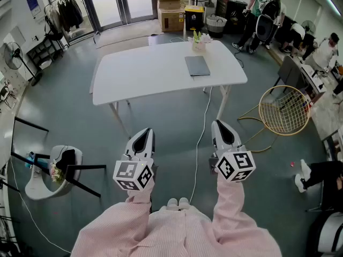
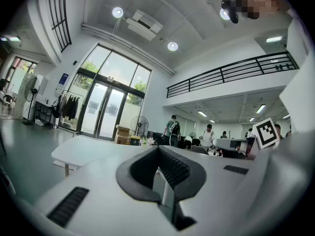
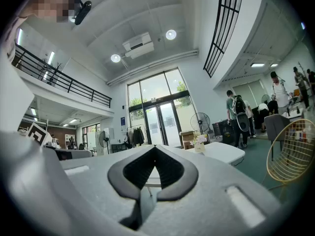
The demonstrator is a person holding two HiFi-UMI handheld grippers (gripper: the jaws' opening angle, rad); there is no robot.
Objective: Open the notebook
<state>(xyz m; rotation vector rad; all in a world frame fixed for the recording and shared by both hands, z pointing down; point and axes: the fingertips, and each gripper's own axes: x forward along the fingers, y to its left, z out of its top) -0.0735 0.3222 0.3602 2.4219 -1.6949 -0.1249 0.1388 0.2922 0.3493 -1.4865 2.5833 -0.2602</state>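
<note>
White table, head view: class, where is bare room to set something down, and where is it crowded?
The white table is bare across its left half, left of the notebook, and along the near edge. Crowded: the far right, where notebook and flower vase sit.

A white table stands on grey-green floor before tall glass doors, with a gold wire chair and cardboard boxes nearby.

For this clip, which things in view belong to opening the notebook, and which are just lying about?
For the job:
notebook, closed, on the white table
left tool and right tool, both shut, empty, short of the table

Lying about:
flower vase on the table
gold wire chair
cardboard boxes
clothes rack
</note>
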